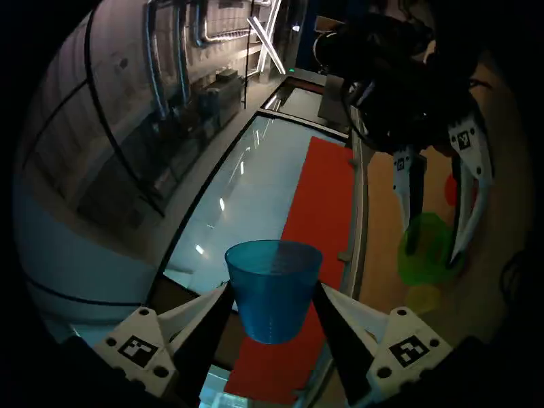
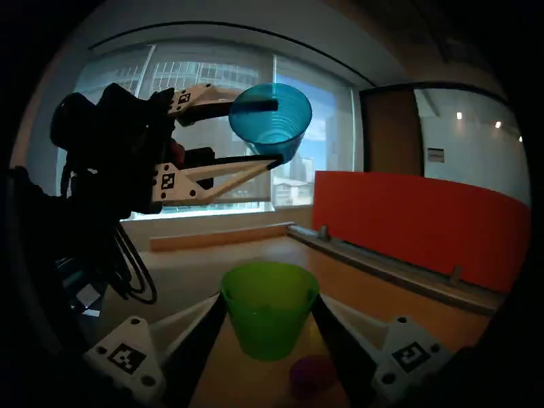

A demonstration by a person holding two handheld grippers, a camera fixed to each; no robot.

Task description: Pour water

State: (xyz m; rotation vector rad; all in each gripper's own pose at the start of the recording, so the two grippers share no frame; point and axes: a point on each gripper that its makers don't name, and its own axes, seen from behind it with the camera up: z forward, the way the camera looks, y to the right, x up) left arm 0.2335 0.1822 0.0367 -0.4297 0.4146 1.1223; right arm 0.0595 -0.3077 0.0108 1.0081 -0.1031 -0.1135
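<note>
Left gripper [image 1: 273, 289] clamped on blue cup [image 1: 273, 302], tilted above right gripper [image 2: 269, 299] pinching green cup [image 2: 269, 316]. Likely light, squashy: hold mid-wall.

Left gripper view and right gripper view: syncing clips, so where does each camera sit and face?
Left gripper view: rides the left gripper, looking along its own fingers at the blue cup, window and red panel beyond.
Right gripper view: rides the right gripper, looking over its own fingers and green cup across the table toward the window.
Shared: both cups, both grippers, the red panel.
</note>
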